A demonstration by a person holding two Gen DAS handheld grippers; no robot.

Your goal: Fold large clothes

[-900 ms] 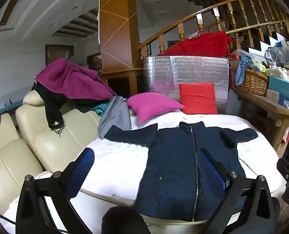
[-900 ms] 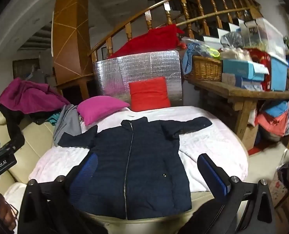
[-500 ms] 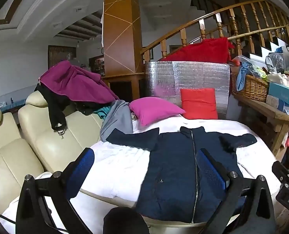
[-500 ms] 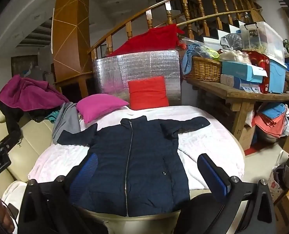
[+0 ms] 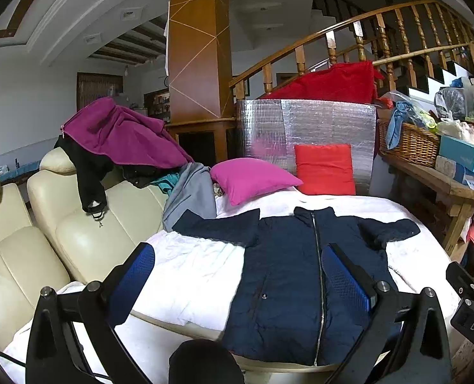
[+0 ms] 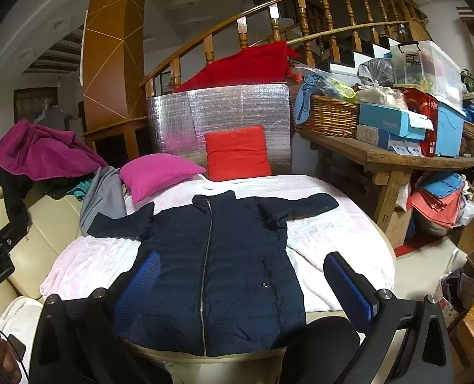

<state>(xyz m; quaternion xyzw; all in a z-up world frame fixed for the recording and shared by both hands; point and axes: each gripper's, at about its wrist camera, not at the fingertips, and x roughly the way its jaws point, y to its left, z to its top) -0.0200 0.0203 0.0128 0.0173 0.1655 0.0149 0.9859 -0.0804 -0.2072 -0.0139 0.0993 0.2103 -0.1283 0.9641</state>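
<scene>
A dark navy zip-up jacket (image 5: 288,275) (image 6: 214,262) lies flat, front up and zipped, on a round table under a white blanket (image 5: 189,272) (image 6: 329,233). Both sleeves spread out to the sides, collar pointing away from me. My left gripper (image 5: 237,275) hovers open in front of the jacket's near left part, nothing between its blue pads. My right gripper (image 6: 246,281) is open too, held above the jacket's lower hem and right edge, gripping nothing. Part of the right gripper's body (image 5: 470,304) shows at the left wrist view's right edge.
A magenta pillow (image 6: 160,176) and a red pillow (image 6: 237,153) sit at the table's far side before a silver foil panel (image 6: 217,118). Cream sofa (image 5: 61,240) with piled clothes (image 5: 122,134) stands left. A wooden bench (image 6: 397,160) with a basket and boxes stands right.
Both views have shifted slightly; the jacket sits a little lower and farther in view, as both grippers drew back or tilted up a bit. Both stay open and the jacket lies untouched.
</scene>
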